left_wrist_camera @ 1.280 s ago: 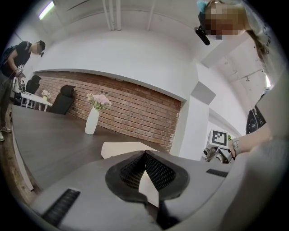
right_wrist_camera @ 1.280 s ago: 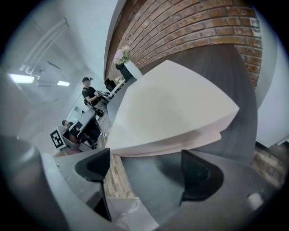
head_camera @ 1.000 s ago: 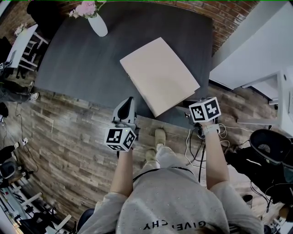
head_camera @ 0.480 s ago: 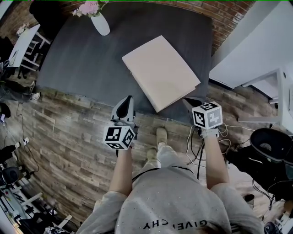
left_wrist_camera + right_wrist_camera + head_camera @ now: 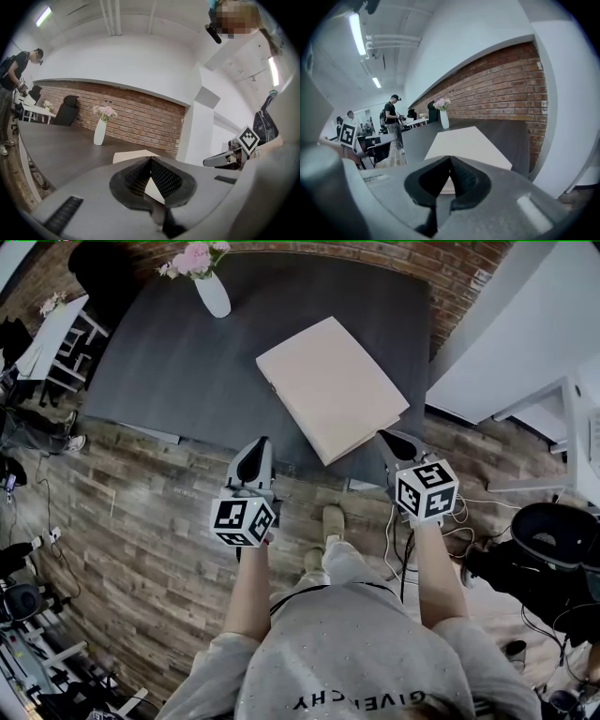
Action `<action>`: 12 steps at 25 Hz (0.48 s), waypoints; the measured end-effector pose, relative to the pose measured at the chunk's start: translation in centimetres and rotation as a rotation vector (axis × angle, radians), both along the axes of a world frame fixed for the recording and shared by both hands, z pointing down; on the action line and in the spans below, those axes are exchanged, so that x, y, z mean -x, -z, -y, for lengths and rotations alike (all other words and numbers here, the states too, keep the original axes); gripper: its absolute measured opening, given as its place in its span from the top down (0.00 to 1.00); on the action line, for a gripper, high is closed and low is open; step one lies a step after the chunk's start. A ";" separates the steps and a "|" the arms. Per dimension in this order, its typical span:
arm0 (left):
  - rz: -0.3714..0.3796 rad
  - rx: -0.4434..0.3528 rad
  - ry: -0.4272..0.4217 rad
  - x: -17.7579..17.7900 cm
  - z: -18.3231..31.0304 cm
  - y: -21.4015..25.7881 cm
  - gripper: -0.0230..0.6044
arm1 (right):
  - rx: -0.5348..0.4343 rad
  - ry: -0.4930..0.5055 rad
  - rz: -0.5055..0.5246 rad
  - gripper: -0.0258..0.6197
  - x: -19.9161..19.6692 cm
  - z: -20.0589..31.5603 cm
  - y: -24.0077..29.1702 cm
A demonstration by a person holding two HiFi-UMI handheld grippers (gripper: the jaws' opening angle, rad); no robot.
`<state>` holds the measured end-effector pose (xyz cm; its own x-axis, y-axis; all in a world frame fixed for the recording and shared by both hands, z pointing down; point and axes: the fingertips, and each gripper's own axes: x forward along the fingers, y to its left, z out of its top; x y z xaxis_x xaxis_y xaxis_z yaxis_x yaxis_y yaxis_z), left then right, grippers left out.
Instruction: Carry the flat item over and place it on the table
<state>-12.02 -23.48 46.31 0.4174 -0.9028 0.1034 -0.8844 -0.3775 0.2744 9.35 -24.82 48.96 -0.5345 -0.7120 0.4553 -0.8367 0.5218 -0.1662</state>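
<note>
Holding my left gripper (image 5: 261,446) and right gripper (image 5: 386,439) at the near edge of the table (image 5: 169,362), both closed on nothing | flat item (image 5: 333,388) is lying on its right half | step: placing is looking done | next: backing off without nudging it

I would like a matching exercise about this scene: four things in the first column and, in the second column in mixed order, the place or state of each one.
Things
1. flat beige item
2. white vase
3. left gripper
4. right gripper

Places or states
A. stands upright near the far left corner of the dark table, holding pink flowers
B. shut and empty, right of the flat item's near corner
C. lies flat on the table, towards its right side
D. shut and empty, left of the flat item's near corner

Pairs: 1-C, 2-A, 3-D, 4-B
</note>
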 end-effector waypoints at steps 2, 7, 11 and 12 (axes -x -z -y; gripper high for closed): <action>0.000 -0.007 -0.003 0.2 -0.3 0.5 0.97 | -0.047 -0.011 0.004 0.96 0.1 -0.2 1.3; -0.001 -0.030 -0.012 0.1 -0.9 1.9 0.97 | -0.137 -0.035 0.014 0.96 0.2 -0.5 3.8; -0.002 -0.045 -0.010 0.4 -1.6 2.9 0.97 | -0.182 -0.041 0.017 0.96 0.4 -1.1 5.2; -0.002 -0.049 -0.010 0.4 -1.7 3.2 0.97 | -0.192 -0.043 0.018 0.96 0.4 -1.3 5.6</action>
